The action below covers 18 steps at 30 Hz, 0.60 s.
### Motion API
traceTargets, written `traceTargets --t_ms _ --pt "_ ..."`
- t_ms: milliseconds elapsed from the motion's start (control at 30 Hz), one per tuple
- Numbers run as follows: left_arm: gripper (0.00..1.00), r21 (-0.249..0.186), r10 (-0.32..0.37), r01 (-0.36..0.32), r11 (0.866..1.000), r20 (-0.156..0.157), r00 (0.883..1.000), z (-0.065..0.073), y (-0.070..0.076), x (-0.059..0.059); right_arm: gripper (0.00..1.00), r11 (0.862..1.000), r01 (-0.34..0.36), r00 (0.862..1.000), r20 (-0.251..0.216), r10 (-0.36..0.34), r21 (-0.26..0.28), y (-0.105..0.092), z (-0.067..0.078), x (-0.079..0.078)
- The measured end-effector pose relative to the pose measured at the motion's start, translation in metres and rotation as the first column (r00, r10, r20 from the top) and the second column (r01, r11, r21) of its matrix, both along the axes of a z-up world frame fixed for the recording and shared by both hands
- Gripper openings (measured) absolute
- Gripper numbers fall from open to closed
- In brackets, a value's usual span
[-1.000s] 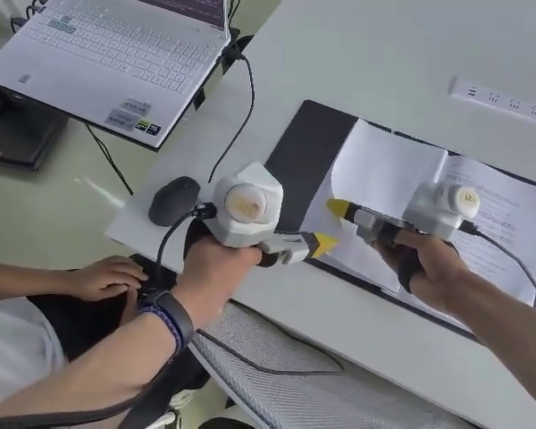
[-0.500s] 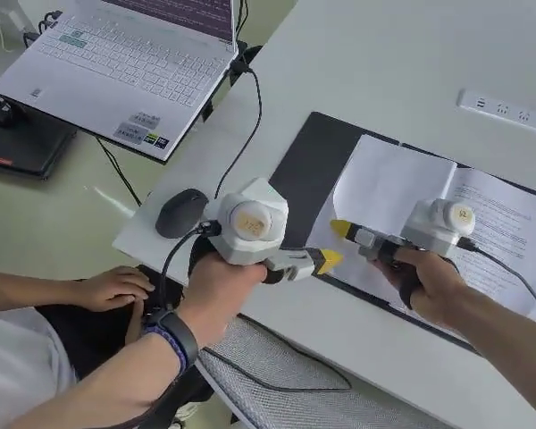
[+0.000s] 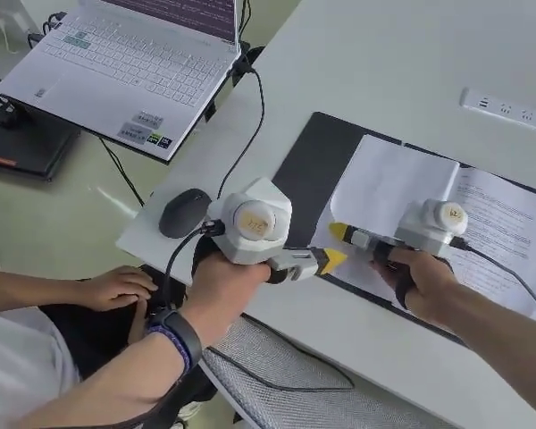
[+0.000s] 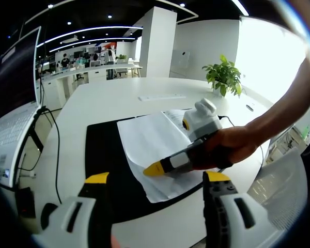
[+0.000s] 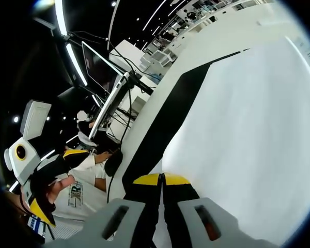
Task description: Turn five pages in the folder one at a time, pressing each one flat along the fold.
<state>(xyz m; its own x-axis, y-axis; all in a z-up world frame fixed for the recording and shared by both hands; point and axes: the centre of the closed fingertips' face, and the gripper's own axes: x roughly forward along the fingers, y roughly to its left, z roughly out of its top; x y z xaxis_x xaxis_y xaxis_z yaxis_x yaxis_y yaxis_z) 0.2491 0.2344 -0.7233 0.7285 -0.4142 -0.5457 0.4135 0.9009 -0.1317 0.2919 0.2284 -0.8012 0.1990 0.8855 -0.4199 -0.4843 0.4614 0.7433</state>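
Observation:
An open black folder (image 3: 308,170) lies on the white table, with a blank white page (image 3: 389,179) on its left half and a printed page (image 3: 509,223) on its right half. My right gripper (image 3: 339,232) is shut, and its yellow tips (image 5: 161,179) rest at the near left part of the blank page (image 5: 248,119). My left gripper (image 3: 329,260) hovers just off the folder's near edge. Its jaws stand wide open (image 4: 156,178) with nothing between them, facing the right gripper (image 4: 156,168) and the folder (image 4: 106,150).
A white laptop (image 3: 134,63) sits at the far left with cables running down. A black mouse (image 3: 185,212) lies near the table's corner and a power strip (image 3: 509,112) at the far right. A mesh chair (image 3: 277,375) and another person's hand (image 3: 116,286) are below the table edge.
The head camera has shifted a little. The right gripper's tip has slid slightly toward the page's near edge. The left gripper holds about the same place.

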Motion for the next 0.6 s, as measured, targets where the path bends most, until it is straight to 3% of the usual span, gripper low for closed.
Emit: traceTargets --t_ms 167,433,467,600 --pt "0.7 0.001 -0.006 0.006 1.0 0.002 1.0 0.0 -0.002 0.0 0.01 1.0 -0.006 1.0 0.019 0.006 -0.01 0.001 0.006 -0.005" --pt "0.7 -0.002 -0.009 0.009 1.0 0.005 1.0 0.001 -0.005 0.002 0.12 1.0 0.002 0.999 0.039 -0.002 0.006 -0.005 0.021 -0.007" --pt "0.7 -0.002 -0.011 0.011 1.0 0.005 1.0 0.001 -0.006 0.002 0.14 1.0 0.004 0.999 0.039 -0.004 0.007 -0.008 0.015 0.0" --pt "0.69 -0.001 -0.012 0.012 1.0 0.003 1.0 0.0 -0.008 0.002 0.19 1.0 0.007 0.999 0.044 -0.008 0.028 -0.012 0.018 0.004"
